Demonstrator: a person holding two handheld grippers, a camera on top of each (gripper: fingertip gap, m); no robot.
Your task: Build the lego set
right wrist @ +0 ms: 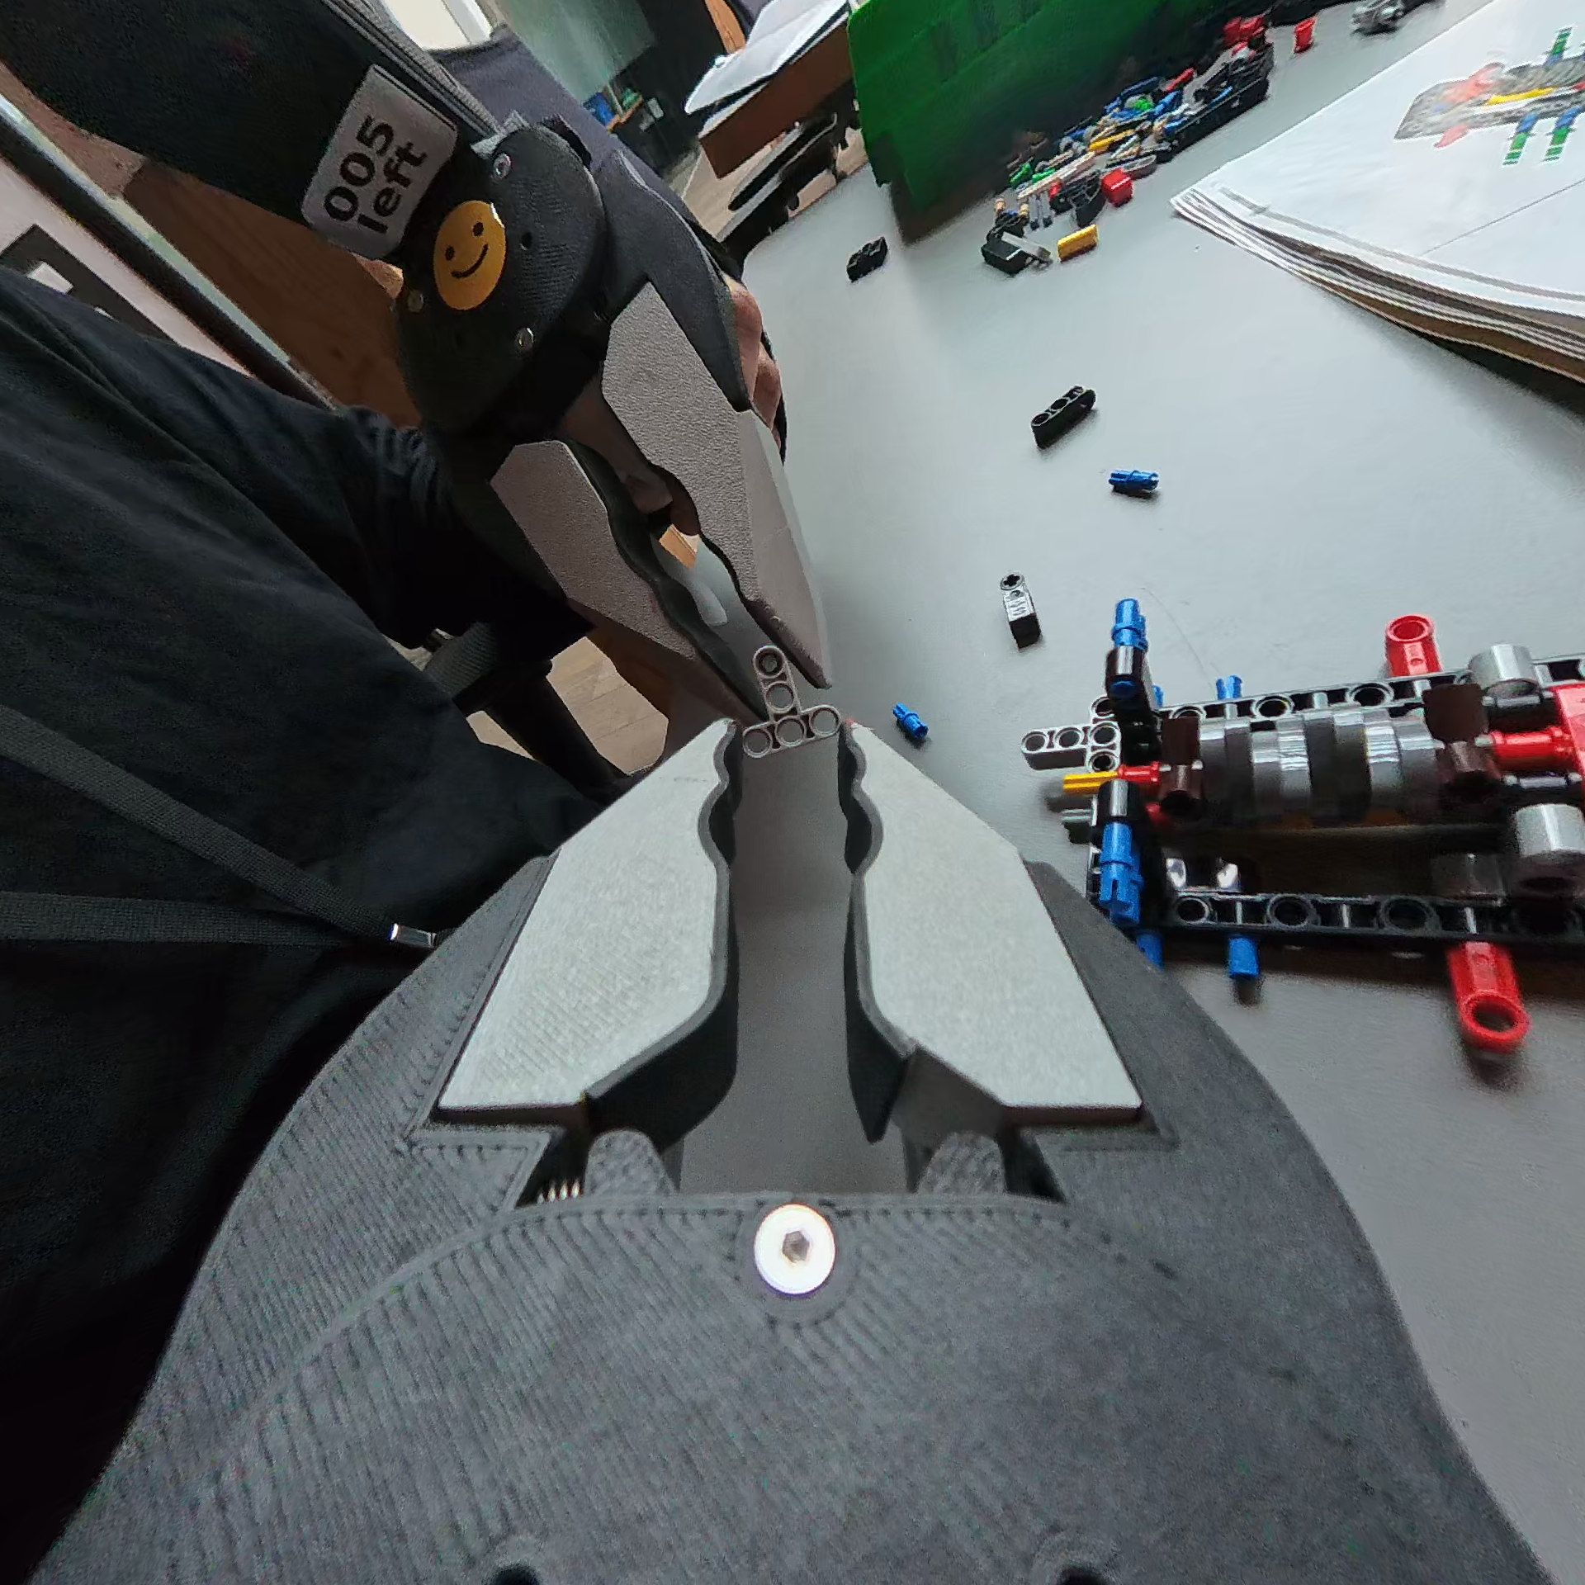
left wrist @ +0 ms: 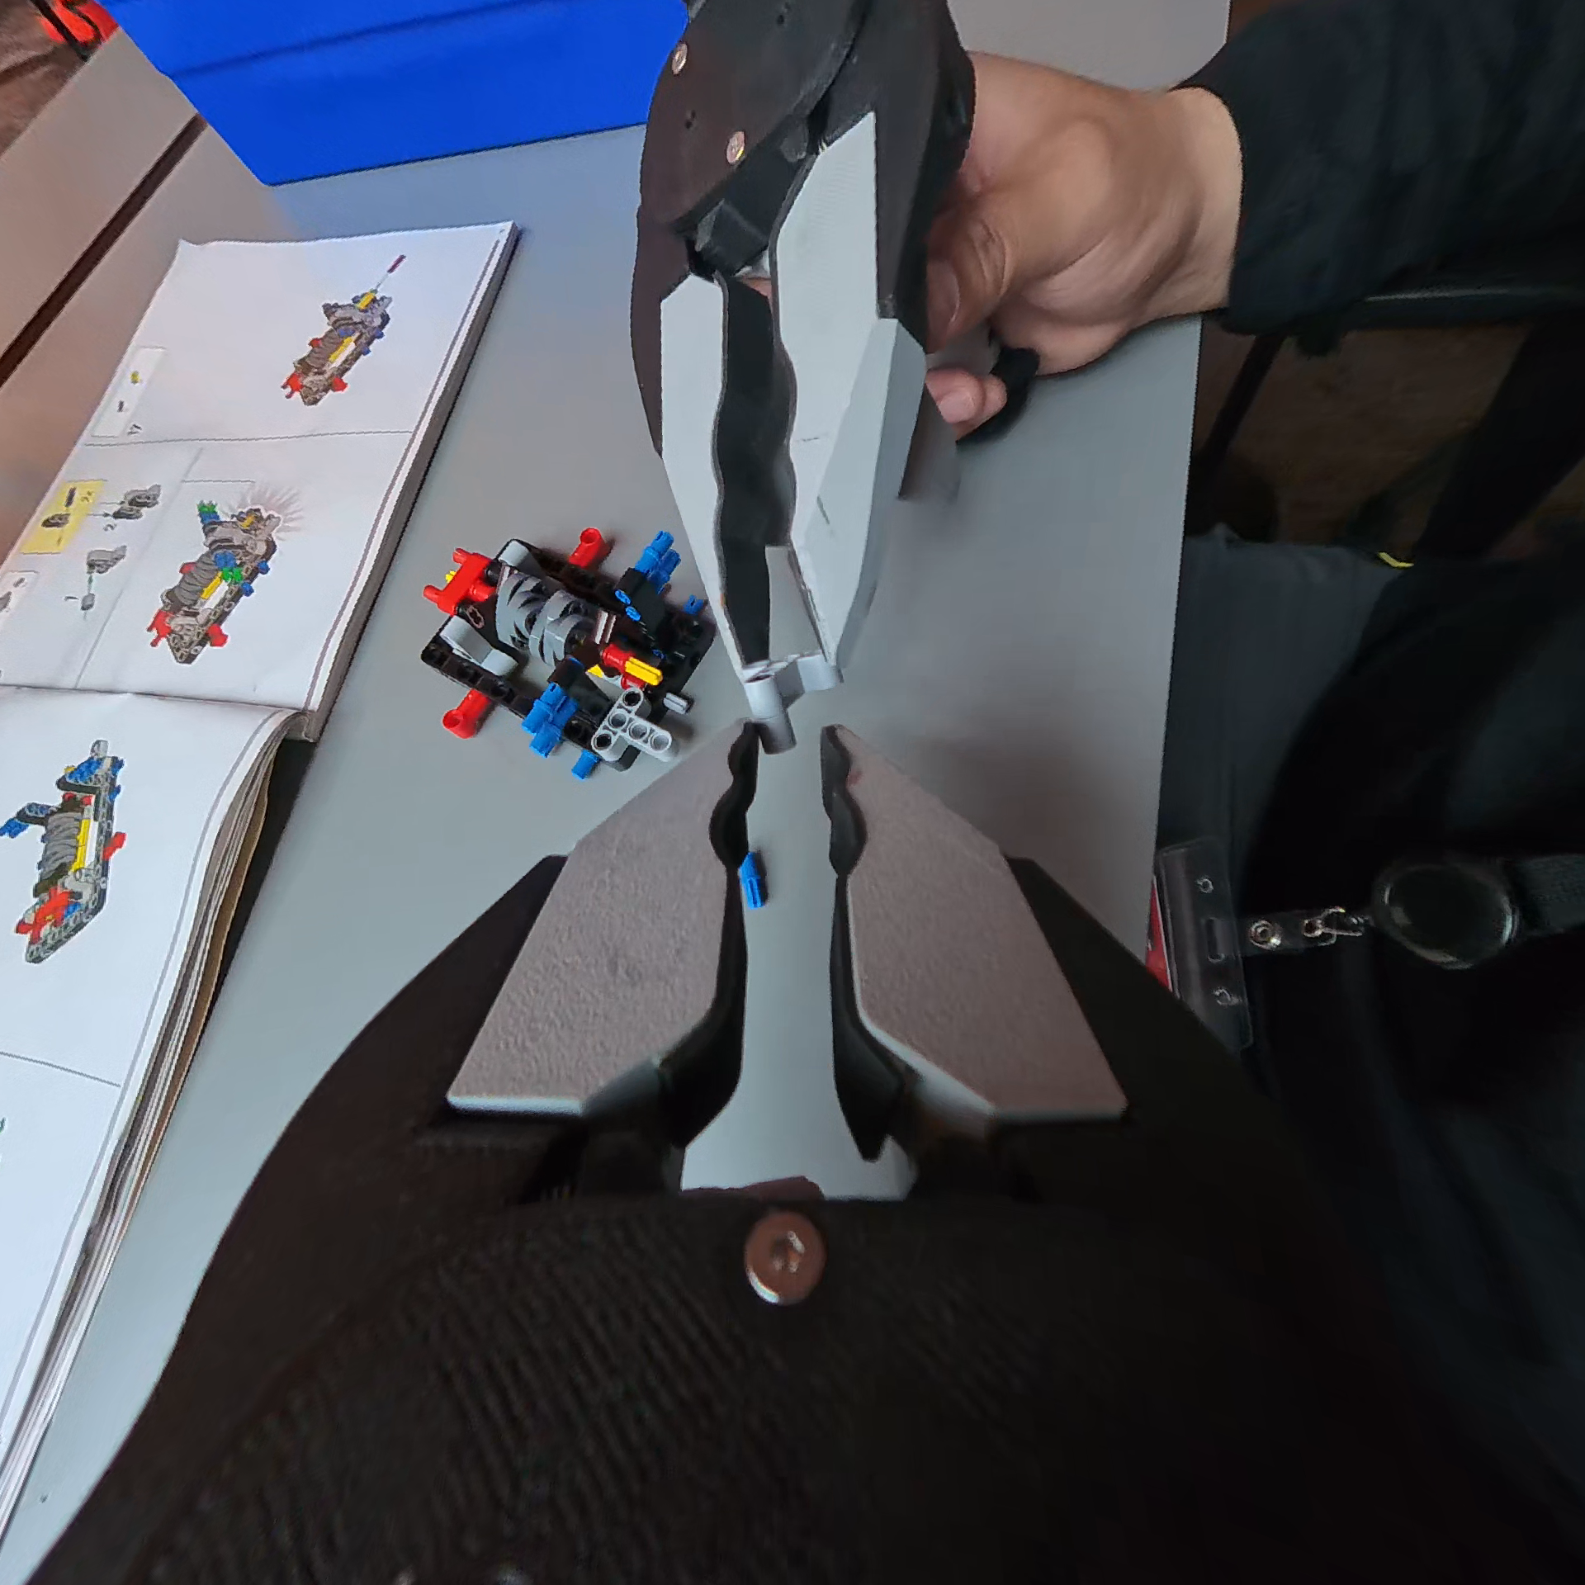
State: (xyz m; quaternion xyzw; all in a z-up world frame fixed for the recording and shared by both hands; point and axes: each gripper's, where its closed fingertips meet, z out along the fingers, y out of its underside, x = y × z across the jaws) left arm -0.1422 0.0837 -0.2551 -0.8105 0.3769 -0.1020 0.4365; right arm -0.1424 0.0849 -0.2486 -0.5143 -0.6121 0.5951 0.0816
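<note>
While my right gripper (right wrist: 791,729) clamps the crossbar of one grey T-shaped beam (right wrist: 787,719) between its tips, my left gripper (left wrist: 787,742) meets it nose to nose above the grey table (left wrist: 1012,686). The left jaws stand narrowly apart, the beam's stem sits in the gap against one fingertip, and they are not pressed shut on it.

I count two grippers, one held beam, and one half-built lego model (left wrist: 566,639) lying flat on the table just beside the meeting point. A second grey T-shaped beam (left wrist: 633,729) is already fixed at the model's near corner. Two loose blue pins (right wrist: 909,720) (right wrist: 1134,480) lie on the table, the nearer one close to the gripper tips. Three loose black pieces (right wrist: 1063,416) (right wrist: 1019,609) (right wrist: 866,257) are scattered farther out. One open instruction booklet (left wrist: 257,446) lies beyond the model. One blue bin (left wrist: 386,86) stands behind it, and one green bin (right wrist: 986,94) stands next to a heap of mixed parts (right wrist: 1123,146).

The table edge (left wrist: 1179,600) runs close by, with my dark-clothed body right behind it. Both grippers hang near that edge. Bare table shows between the model and the edge, and between the model and the booklet.
</note>
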